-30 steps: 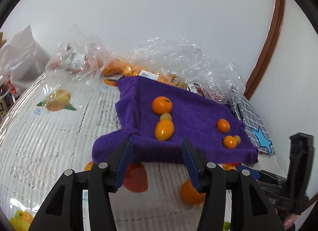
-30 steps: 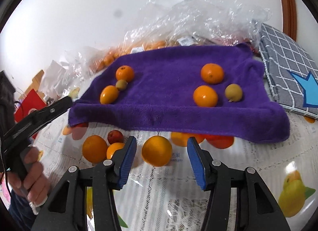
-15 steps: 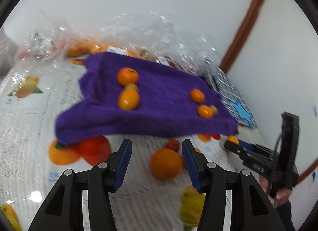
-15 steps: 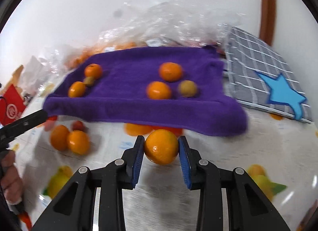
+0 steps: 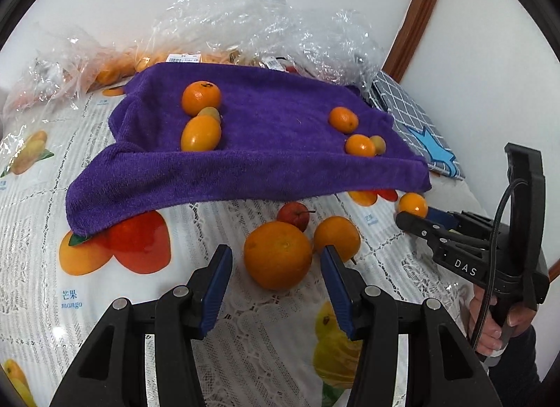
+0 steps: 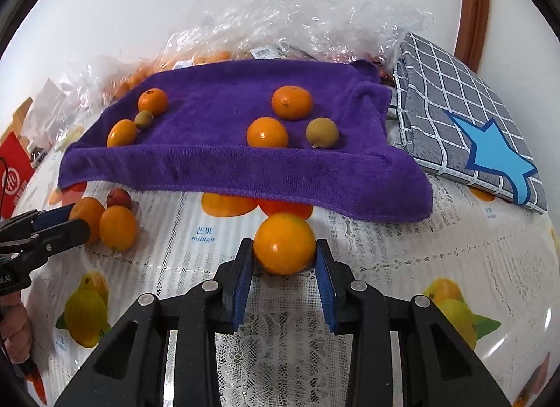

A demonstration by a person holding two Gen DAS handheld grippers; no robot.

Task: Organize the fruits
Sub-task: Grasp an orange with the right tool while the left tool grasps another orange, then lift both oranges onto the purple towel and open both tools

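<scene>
Crowding large orange (image 5: 277, 254), smaller orange (image 5: 336, 238), red fruit (image 5: 294, 215), purple towel (image 5: 245, 165) behind

held orange (image 6: 284, 243): round, glossy, bright orange; on the tablecloth just near of the towel's front edge, pressed between two blue pads.
big orange (image 5: 277, 255): largest fruit, dull rind; near centre on the cloth.
smaller orange (image 5: 336, 238): touching the big orange's right side.
red fruit (image 5: 294, 215): small, dark red, with a stem; just beyond those two.
purple towel (image 6: 224, 165): spread out, front edge drooping; carries six fruits.
left trio: two oranges (image 6: 152, 101) (image 6: 121, 132) and a small greenish fruit (image 6: 144, 119) between them.
right trio: two oranges (image 6: 292, 102) (image 6: 267, 132) and a tan-green fruit (image 6: 322, 132) on the right.
</scene>
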